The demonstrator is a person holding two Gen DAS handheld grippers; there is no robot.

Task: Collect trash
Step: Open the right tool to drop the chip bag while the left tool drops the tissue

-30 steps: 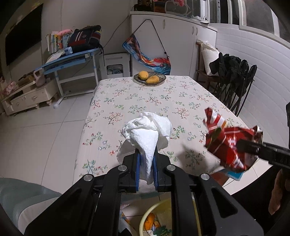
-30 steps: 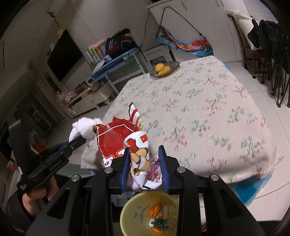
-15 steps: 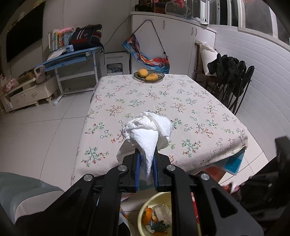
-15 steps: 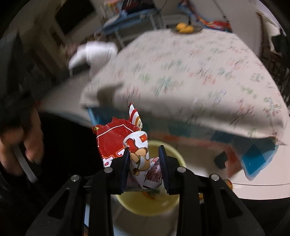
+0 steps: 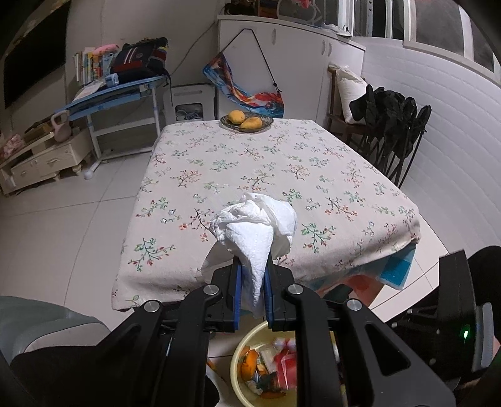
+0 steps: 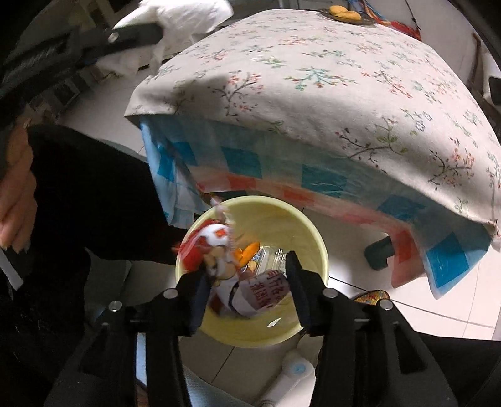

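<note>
My left gripper (image 5: 252, 283) is shut on a crumpled white paper towel (image 5: 255, 231) and holds it above the near edge of the table, over the yellow trash bin (image 5: 238, 363). My right gripper (image 6: 247, 281) is open right above the bin (image 6: 307, 228). The red and white snack wrapper (image 6: 219, 253) is blurred and sits loose between the spread fingers, inside the bin's mouth. Orange peel and other scraps lie in the bin. The paper towel also shows in the right wrist view (image 6: 175, 18) at the top left.
A table with a flowered cloth (image 5: 266, 175) carries a dish of mangoes (image 5: 246, 120) at its far end. Chairs with dark coats (image 5: 388, 125) stand to the right. A desk (image 5: 116, 90) and a low cabinet (image 5: 43, 156) stand at the left.
My right gripper has moved down from the table to the bin and opened, letting go of the snack wrapper. My left gripper has held still with the paper towel.
</note>
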